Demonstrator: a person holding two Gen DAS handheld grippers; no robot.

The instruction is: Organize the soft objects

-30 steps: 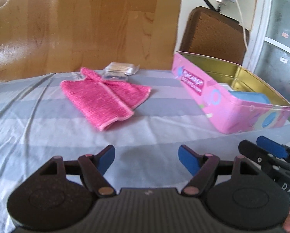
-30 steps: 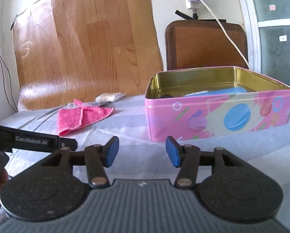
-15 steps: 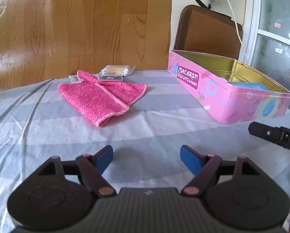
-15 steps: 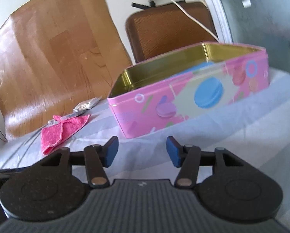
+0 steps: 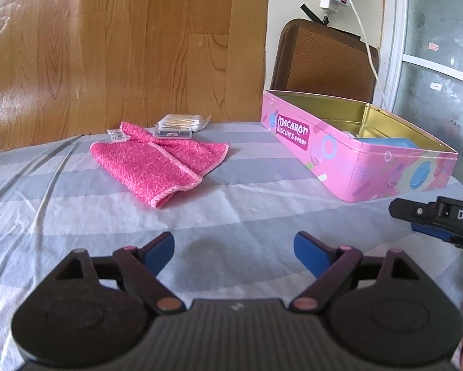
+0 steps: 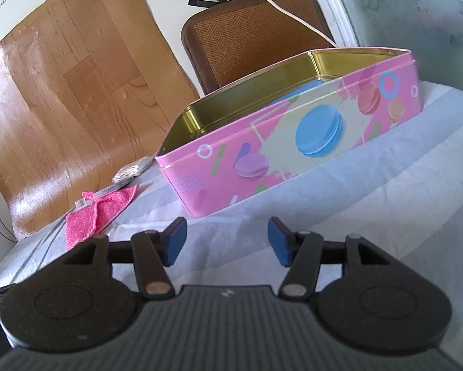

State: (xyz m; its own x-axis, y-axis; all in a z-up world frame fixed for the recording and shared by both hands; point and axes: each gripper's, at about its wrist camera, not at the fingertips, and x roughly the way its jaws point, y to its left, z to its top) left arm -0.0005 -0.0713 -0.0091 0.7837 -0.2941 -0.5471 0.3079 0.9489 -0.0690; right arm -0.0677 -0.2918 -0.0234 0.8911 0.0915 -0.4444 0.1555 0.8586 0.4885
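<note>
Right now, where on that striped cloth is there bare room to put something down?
The widest free patch is the near cloth between the pink towel, the pink tin and the left gripper, whose fingers are opening on nothing. A narrower bare strip runs between towel and tin. It is crowded at the back, where a clear packet touches the towel.

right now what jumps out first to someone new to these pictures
The open pink macaron biscuit tin on the right of the striped sheet, something blue inside. Left of it, apart, lies a folded hot-pink cloth, a clear packet of cotton swabs behind.
</note>
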